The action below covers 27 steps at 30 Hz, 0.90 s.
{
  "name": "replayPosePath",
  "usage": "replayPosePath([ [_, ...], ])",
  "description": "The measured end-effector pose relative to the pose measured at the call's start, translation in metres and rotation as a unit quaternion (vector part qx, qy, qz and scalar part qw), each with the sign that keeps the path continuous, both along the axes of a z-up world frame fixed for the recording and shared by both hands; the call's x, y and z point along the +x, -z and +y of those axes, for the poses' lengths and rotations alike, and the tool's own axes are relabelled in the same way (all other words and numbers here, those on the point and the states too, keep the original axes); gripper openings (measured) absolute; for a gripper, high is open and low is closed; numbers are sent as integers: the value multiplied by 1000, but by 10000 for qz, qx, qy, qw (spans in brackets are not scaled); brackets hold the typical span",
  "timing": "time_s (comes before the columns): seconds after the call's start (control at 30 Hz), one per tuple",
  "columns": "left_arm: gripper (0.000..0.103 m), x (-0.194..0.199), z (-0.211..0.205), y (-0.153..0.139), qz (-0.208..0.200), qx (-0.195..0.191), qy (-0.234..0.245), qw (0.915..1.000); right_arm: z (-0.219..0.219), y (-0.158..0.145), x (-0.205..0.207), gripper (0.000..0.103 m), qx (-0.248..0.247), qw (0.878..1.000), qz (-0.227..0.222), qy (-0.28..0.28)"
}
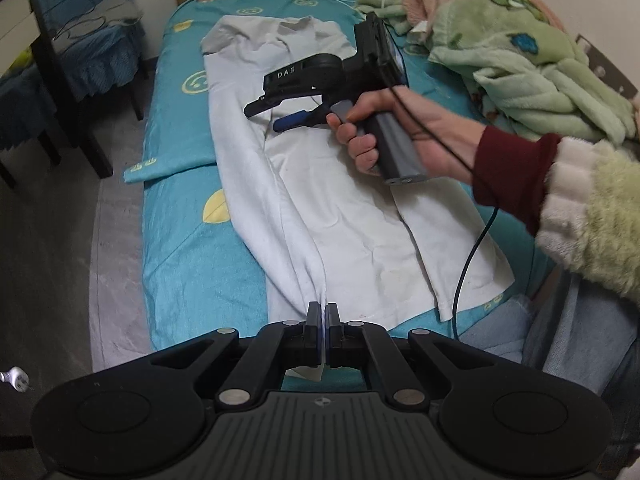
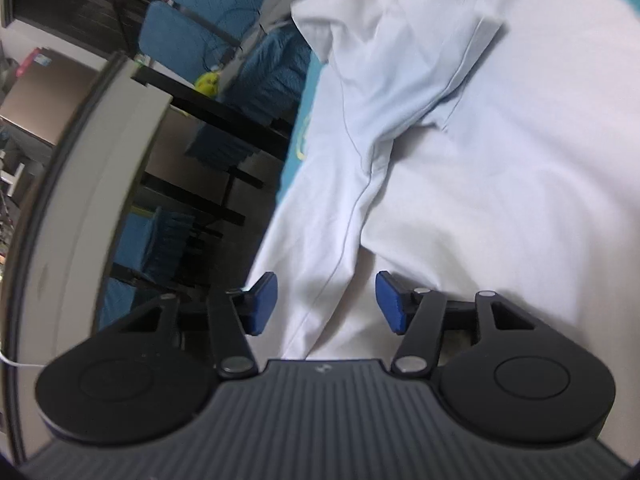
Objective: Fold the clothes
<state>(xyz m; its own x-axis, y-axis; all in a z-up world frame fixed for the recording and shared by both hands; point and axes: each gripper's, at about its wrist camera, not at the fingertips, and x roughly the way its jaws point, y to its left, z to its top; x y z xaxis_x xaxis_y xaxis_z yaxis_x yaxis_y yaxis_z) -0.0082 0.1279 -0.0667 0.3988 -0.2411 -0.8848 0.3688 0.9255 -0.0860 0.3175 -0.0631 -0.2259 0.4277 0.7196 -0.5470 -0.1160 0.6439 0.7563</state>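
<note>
Pinching the white shirt [image 1: 344, 216] hem on the bed [image 1: 180, 208], my left gripper [image 1: 323, 312] is clamped shut. My right gripper [image 2: 326, 304] hovers with jaws apart over the sleeve seam. One side looks folded inward; further folds remain.

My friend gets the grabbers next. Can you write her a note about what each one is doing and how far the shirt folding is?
Left gripper: shut, pinching the near edge of the white shirt and lifting that fold.
Right gripper: open, with shirt cloth lying between its blue pads, not pinched; it hovers over the shirt's upper part, near the collar.
The shirt lies lengthwise on the teal bed sheet, collar at the far end.
Done: the left side is folded over the middle.
Left: grip with the right gripper, finish the remaining folds. Leave the green blanket pile alone.
</note>
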Motion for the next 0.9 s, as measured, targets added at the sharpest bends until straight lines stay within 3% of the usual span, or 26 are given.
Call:
replayPosePath([
  [0.07,1,0,-2,1,27,-141,-23,9999,3,2,4,33,-58,9999,-72,68],
  [0.13,1,-1,-4,2,55,-281,-46,9996,1,2,7,7,-42,9999,-52,154],
  [0.17,1,-1,-6,3,70,-353,-50,9993,-2,-1,6,6,1,9997,-100,203],
  [0.3,1,3,-24,17,294,-568,61,9979,-19,-24,3,4,13,9981,-372,491],
  [0.43,1,7,-47,40,571,-490,160,9970,-36,-42,6,4,-141,9959,-579,675],
  [0.7,5,21,-56,71,1012,-413,-57,9940,-42,-32,11,7,-994,9910,-628,645],
  [0.9,46,29,-31,53,794,-846,-438,9923,-55,-64,-26,8,-1067,9916,-664,319],
])
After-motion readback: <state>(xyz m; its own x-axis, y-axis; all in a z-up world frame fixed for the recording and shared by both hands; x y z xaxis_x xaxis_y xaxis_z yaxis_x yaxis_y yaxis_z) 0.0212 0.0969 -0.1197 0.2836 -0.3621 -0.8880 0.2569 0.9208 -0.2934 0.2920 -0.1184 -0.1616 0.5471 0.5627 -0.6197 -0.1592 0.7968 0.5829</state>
